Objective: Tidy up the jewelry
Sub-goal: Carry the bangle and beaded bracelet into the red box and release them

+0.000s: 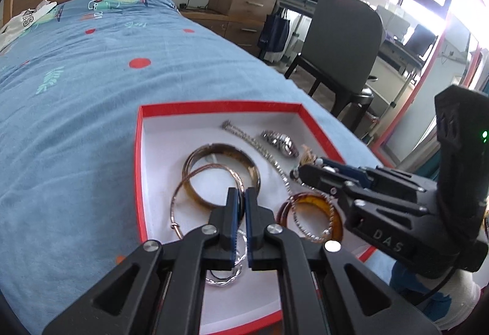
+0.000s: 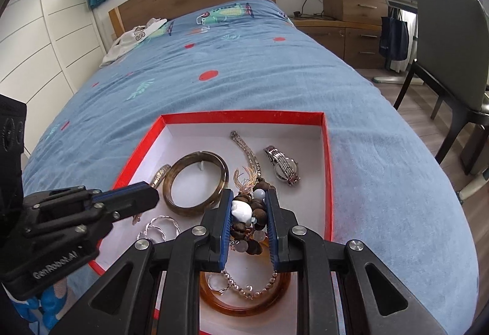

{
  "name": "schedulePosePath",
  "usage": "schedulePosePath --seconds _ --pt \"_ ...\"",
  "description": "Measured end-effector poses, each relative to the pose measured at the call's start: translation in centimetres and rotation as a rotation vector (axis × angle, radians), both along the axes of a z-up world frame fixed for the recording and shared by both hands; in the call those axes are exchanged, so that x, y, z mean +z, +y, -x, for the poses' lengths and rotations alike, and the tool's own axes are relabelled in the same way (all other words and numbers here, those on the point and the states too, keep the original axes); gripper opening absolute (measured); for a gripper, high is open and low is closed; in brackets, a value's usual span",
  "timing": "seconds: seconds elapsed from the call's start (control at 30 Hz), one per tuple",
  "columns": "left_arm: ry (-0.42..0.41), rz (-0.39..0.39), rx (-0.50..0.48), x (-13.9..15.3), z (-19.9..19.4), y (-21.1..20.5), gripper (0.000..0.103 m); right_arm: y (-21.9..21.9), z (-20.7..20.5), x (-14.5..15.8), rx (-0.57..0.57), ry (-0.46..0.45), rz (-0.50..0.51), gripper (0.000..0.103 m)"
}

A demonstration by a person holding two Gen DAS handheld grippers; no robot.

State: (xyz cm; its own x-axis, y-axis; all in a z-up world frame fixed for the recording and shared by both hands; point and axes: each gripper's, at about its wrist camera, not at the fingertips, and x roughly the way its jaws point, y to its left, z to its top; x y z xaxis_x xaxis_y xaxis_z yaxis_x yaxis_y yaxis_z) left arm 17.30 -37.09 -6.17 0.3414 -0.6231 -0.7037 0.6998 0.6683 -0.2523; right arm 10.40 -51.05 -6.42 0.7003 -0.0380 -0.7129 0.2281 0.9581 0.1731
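Right wrist view: red box [image 2: 327, 170] with white floor sits on the blue bedspread [image 2: 244, 66]. Right gripper [image 2: 248, 197] hangs over the box, its pads clamped on a cluster of brown and white beads [image 2: 244, 211]; a tan tassel [image 2: 244, 177] sticks out past the tips. Under it lie an amber bangle [image 2: 244, 306] and a pearl strand [image 2: 250, 292]. Beyond: a brown bangle [image 2: 195, 182], a silver chain [image 2: 246, 148], a watch [image 2: 282, 165] by the right wall. A twisted silver ring [image 2: 160, 226] lies near the left side.

Left wrist view: left gripper [image 1: 240, 197] has its jaws together, no catch seen between them. It hovers above the brown bangle [image 1: 221, 176] and a thin copper hoop [image 1: 201, 197], both on the box floor. Right gripper [image 1: 301, 173] comes in from the right, over the amber bangle [image 1: 308, 219].
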Motion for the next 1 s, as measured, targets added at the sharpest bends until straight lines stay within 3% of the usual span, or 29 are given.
schedulePosePath --seconds 0.33,0.6,0.67,0.87,1.0 --pt "0.05 -0.029 0.005 -2.2 -0.2 0.0 0.004 0.5 -0.3 -1.4 0.03 0.044 0.01 0.021" --pt "0.043 -0.047 0.009 -2.2 0.2 -0.2 0.005 0.2 -0.4 -1.5 0.027 0.066 0.013 0.023" --pt "0.041 -0.049 0.014 -2.1 0.2 -0.1 0.006 0.2 -0.3 -1.4 0.022 0.065 0.009 0.029" --pt "0.015 -0.046 0.025 -0.6 1.0 0.4 0.022 0.2 0.8 -0.5 -0.001 0.044 0.005 0.034" --pt "-0.009 -0.04 0.058 1.1 1.9 1.5 0.024 1.2 1.8 1.1 -0.004 0.021 0.019 0.039"
